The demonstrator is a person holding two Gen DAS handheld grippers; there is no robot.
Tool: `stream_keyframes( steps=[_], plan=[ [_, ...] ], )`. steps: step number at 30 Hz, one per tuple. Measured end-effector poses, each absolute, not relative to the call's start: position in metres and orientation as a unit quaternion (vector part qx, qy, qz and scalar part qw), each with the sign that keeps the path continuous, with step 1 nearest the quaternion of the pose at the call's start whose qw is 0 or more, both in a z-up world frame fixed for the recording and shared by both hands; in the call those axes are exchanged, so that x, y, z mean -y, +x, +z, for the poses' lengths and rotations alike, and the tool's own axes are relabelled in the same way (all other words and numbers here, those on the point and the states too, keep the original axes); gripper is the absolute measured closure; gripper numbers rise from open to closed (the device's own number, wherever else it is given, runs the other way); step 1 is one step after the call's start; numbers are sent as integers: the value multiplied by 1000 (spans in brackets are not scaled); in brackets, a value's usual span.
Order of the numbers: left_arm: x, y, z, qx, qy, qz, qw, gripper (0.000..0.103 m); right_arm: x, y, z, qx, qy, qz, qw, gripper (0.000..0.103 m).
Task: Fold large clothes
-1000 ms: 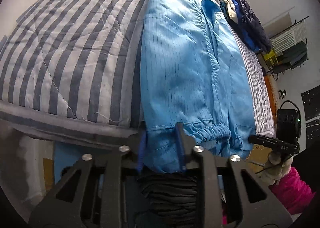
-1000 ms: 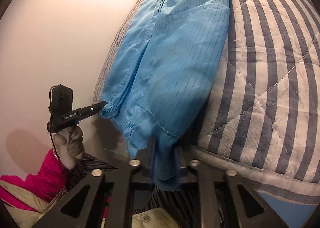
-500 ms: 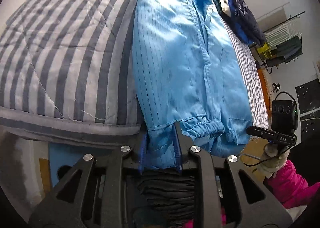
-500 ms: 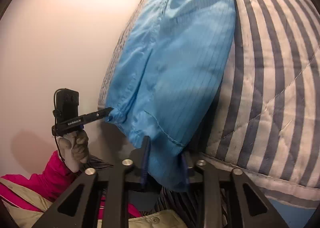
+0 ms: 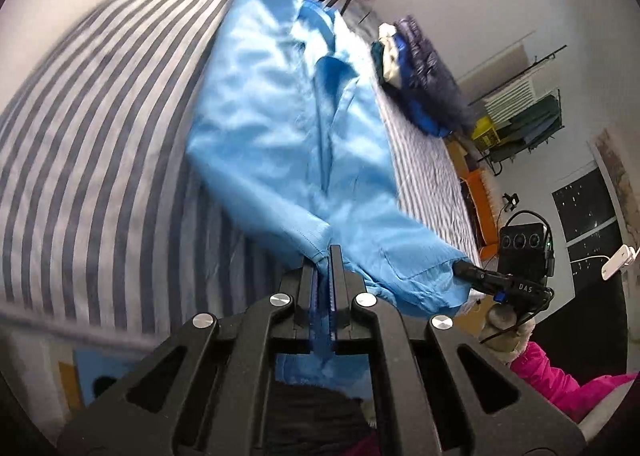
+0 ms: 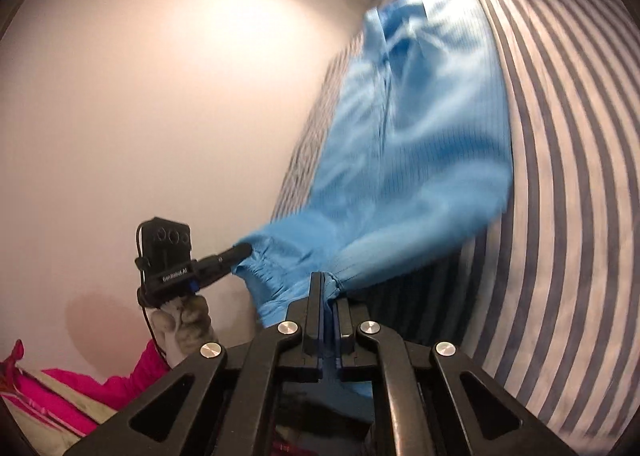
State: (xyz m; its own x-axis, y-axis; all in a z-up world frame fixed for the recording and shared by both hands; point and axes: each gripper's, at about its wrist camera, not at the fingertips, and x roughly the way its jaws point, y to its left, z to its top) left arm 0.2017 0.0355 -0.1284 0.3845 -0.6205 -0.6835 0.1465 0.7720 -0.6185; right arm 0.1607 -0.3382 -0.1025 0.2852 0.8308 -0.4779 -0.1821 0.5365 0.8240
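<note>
A large light-blue garment (image 5: pixel 288 124) lies lengthwise on a striped bed; it also shows in the right wrist view (image 6: pixel 408 160). My left gripper (image 5: pixel 325 256) is shut on its bottom hem at one corner, lifted above the bed edge. My right gripper (image 6: pixel 326 284) is shut on the hem at the other corner. Each gripper shows in the other's view: the right one (image 5: pixel 472 272) pinching the elastic cuff end, the left one (image 6: pixel 236 252) likewise. The lower part of the garment hangs raised between them.
The blue-and-white striped quilt (image 5: pixel 92 128) covers the bed. A pile of dark and blue clothes (image 5: pixel 416 72) lies at the far right of the bed. A rack with a yellow box (image 5: pixel 520 128) stands beyond. A pale wall (image 6: pixel 160 96) is on the left.
Both grippers have closed fully on the hem and lifted it up off the bed edge; the lower garment now rises and folds toward the collar. The views are motion-blurred.
</note>
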Motion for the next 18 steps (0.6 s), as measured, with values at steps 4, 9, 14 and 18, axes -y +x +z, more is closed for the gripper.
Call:
stream_keyframes(
  steps=[4,9,14,18],
  plan=[
    [-30,229,-118,-488,-234,-239,806,102,339,196,-89,-466,315,333,757,102],
    [-23,280,-106,-472,-214,-227,825,102,345,249,-86,-470,295,300,776,102],
    [-27,327,-119,-478,-216,-204,827,102,345,298,-101,-493,283,260,781,102],
    [-30,356,-140,-492,-225,-182,821,102,347,326,-121,-521,271,227,777,102]
  ],
)
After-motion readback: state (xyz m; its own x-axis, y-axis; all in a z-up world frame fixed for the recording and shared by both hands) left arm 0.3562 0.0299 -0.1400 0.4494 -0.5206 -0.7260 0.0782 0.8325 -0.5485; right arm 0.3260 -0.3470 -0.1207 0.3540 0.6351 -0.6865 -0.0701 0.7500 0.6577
